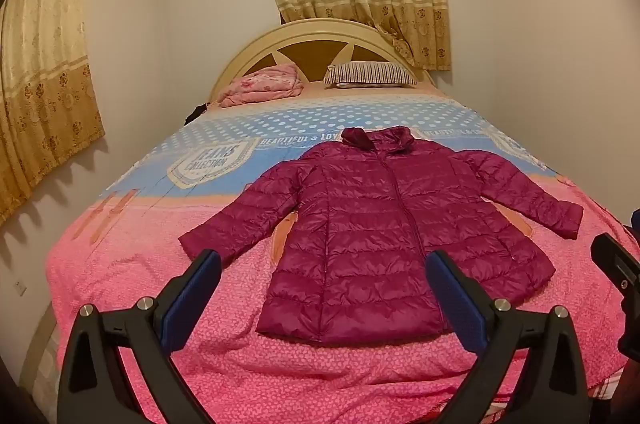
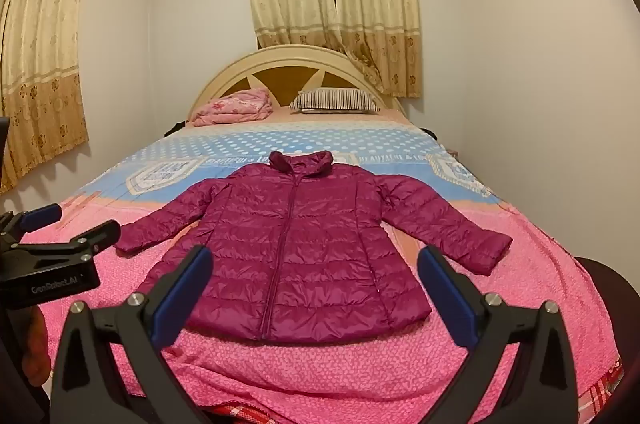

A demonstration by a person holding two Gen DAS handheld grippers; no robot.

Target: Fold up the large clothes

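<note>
Two grippers: left gripper [image 1: 324, 260] and right gripper [image 2: 314, 256] are hovering, fingers spread wide, gripping nothing.
Jacket [image 2: 296, 244]: lying flat at twelve o'clock, sleeves spreading on the bed [image 2: 320, 372].

Black angular left gripper [image 1: 324, 260] and right gripper [image 2: 314, 256], blue pads [image 1: 192, 300], silver screws [image 1: 144, 303]; white "GenRobot.AI" lettering [image 2: 56, 287] on left body.
</note>
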